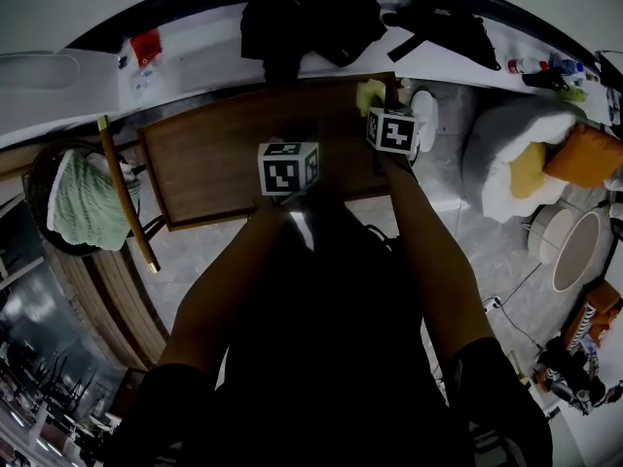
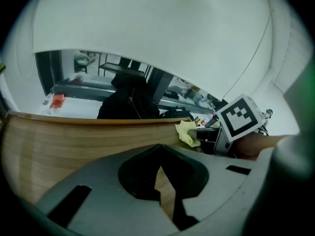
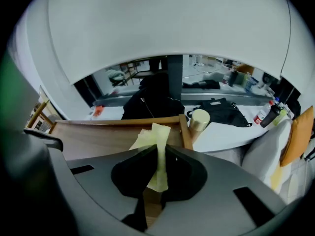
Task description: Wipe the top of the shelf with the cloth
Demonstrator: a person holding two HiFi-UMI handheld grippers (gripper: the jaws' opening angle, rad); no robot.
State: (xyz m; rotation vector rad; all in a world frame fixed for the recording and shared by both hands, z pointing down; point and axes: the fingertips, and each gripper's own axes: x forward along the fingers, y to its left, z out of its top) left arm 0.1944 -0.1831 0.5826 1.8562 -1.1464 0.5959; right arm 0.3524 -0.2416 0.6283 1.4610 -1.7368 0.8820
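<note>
**Brown shelf top, cloth held at its far right corner**

The yellow cloth [image 3: 150, 137] is pinched between the jaws of the right gripper [image 3: 157, 176] and lies against the shelf top [image 1: 214, 163], beside the raised rim at the far right corner. The left gripper [image 2: 162, 183] is held over the near middle, its jaws pressed together on nothing. Wiping is judged to be under way. A leftward sweep is called for next, with the cloth kept down on the wood.

There were one wooden shelf [image 1: 224, 154], one yellow cloth [image 1: 369, 94], two grippers, namely a left gripper [image 2: 165, 193] and a right gripper [image 3: 156, 173], one black jacket [image 1: 302, 17] on the white bench [image 1: 214, 47], one orange cushion [image 1: 584, 154] and one pale green towel [image 1: 88, 202].
</note>
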